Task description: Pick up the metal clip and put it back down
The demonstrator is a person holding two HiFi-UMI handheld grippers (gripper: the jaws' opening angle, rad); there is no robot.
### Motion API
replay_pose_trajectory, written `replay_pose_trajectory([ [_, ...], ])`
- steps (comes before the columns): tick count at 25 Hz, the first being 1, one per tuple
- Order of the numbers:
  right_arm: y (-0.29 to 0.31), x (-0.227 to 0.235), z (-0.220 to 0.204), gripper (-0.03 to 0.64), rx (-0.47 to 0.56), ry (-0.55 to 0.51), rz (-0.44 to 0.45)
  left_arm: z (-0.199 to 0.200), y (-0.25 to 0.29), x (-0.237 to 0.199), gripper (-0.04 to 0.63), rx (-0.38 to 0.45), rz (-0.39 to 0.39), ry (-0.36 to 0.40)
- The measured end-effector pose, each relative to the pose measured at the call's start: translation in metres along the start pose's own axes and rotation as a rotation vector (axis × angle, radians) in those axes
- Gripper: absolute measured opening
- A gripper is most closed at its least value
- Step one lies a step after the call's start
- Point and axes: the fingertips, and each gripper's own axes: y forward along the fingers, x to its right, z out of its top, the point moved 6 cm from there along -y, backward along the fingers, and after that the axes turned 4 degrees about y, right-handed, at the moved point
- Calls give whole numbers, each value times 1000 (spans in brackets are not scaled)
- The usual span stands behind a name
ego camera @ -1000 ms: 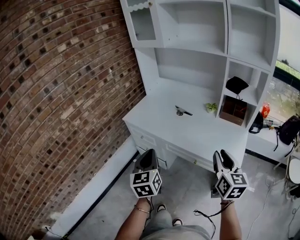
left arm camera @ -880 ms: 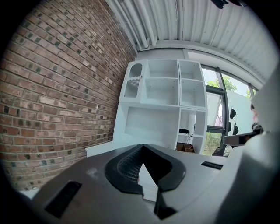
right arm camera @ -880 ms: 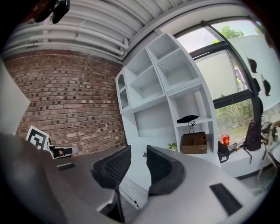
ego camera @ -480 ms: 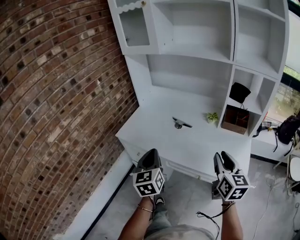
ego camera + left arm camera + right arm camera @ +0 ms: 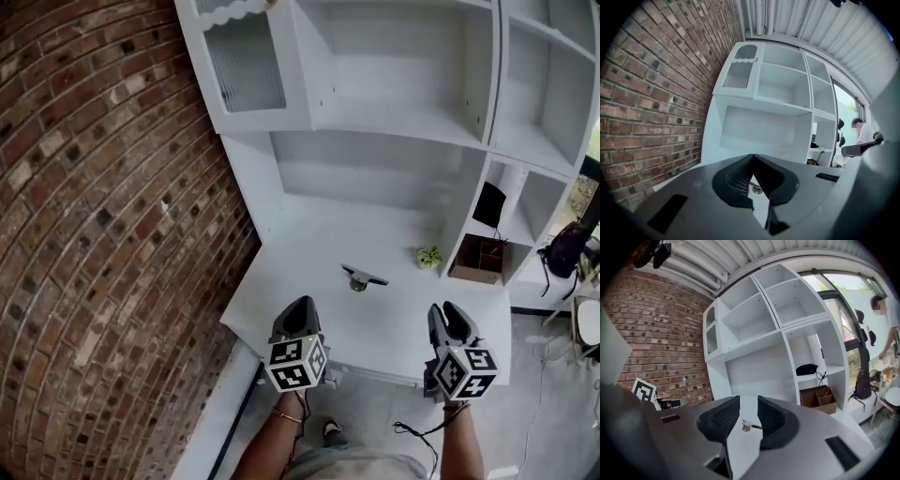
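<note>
The right claw (image 5: pixel 748 403) gapes empty, aimed at the metal clip (image 5: pixel 362 277) on the counter (image 5: pixel 281 307), likely for the grab; the left claw (image 5: pixel 752 156) sits closed.

The left claw (image 5: pixel 299 307) and right claw (image 5: pixel 448 310) hide parts of the front edge of the desk (image 5: pixel 281 292). The metal clip (image 5: pixel 363 277) is too small to show its form.

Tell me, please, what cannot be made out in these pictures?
- Clip: too small in the head view to show its shape; in the left gripper view a jaw covers part of it.
- Black thing on the shelf: too small to identify in any view.
- Desk front: head view, partly hidden behind left gripper and right gripper.
- Person: cut off by the right gripper view's edge.
</note>
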Motion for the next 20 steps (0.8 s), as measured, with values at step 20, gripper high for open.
replay_pose_trajectory([
  [20, 138, -7, -39, 130, -150, 8, 4, -20, 98, -75, 5, -85, 26, -36],
])
